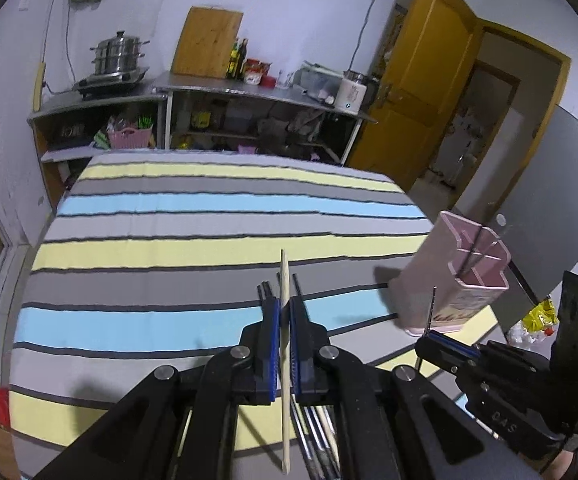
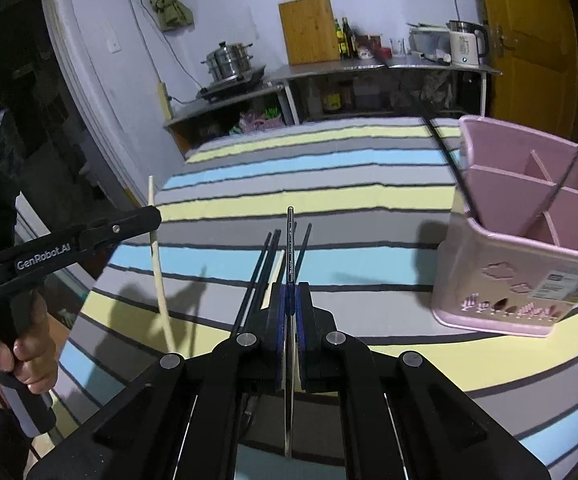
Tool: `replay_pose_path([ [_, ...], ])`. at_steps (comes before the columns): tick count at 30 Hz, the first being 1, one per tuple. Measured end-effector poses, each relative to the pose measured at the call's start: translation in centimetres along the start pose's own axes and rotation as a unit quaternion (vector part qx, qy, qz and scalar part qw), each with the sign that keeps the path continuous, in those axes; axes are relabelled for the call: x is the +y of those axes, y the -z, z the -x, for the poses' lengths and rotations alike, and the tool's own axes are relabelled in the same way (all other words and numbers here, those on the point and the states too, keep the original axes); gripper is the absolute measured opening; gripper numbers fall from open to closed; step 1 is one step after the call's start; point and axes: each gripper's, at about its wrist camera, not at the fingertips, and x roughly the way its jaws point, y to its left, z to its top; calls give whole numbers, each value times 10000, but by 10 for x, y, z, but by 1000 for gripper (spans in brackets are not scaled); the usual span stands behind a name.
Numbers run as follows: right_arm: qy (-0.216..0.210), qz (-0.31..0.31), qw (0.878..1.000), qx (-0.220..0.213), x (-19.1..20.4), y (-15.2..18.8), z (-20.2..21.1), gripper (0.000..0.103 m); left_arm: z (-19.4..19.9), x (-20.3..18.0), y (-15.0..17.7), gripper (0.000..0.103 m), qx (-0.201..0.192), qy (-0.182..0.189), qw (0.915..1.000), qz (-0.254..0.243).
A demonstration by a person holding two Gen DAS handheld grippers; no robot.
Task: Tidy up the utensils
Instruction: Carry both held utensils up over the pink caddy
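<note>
L claw (image 1: 285, 312) clamped tight on 1 pale wooden chopstick (image 1: 285, 280), lifted over the striped table (image 1: 169, 216). R claw (image 2: 290, 300) pinched on 1 thin metal chopstick (image 2: 290, 240). Loose dark chopsticks (image 2: 263, 272) below, prob. on the cloth. Pink holder (image 2: 509, 280) stands to the right w/ 1 utensil inside.

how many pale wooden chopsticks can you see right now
2 at least. One wooden chopstick is clamped in the left claw; another pale one lies on the striped cloth among the dark chopsticks. More may be hidden.
</note>
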Motion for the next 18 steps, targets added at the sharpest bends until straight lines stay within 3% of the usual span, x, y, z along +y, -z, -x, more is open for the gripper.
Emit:
replay_pose_path([
  [9, -59, -30, 9993, -379, -6, -5, 39, 5, 46, -26, -4, 4, -295, 163, 9993, -189],
  [18, -21, -152, 9977, -654, -18, -6, 74, 5, 61, -55, -6, 4, -339, 397, 9981, -322],
])
